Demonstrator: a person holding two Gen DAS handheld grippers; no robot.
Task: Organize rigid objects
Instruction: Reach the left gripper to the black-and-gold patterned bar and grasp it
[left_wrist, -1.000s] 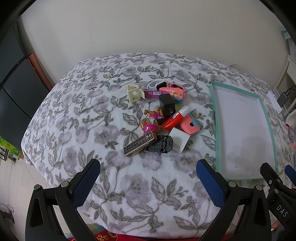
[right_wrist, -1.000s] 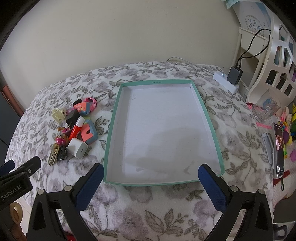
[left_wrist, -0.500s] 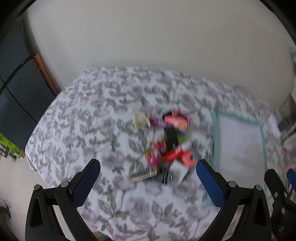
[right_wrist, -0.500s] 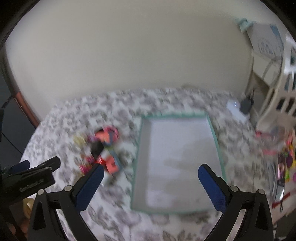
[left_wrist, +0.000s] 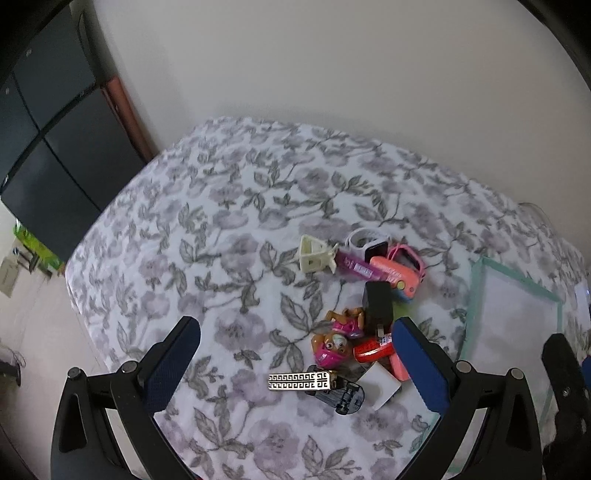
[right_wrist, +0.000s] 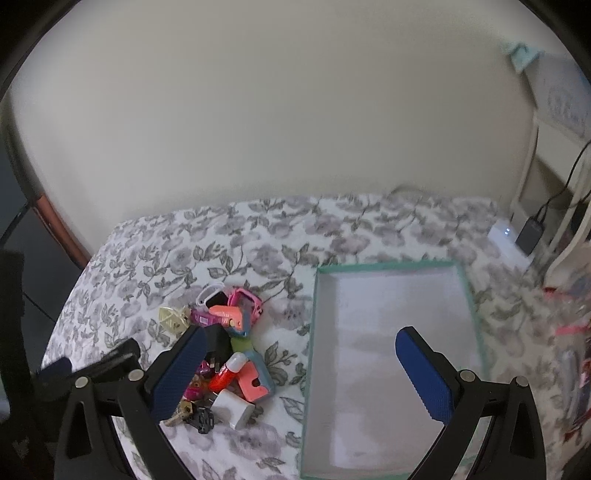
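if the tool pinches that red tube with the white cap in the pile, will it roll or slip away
The red tube looks round and glossy, so it may slip between flat pads and could roll if nudged sideways. It looks rigid, so probably no flopping. It lies wedged among the pink toy and white charger, which likely limits rolling.

Soft, even, rather dim indoor light with faint shadows and no glare. Both fisheye views bend strongly at the black-vignetted edges. The right wrist view is hazier, smeared toward its right rim.
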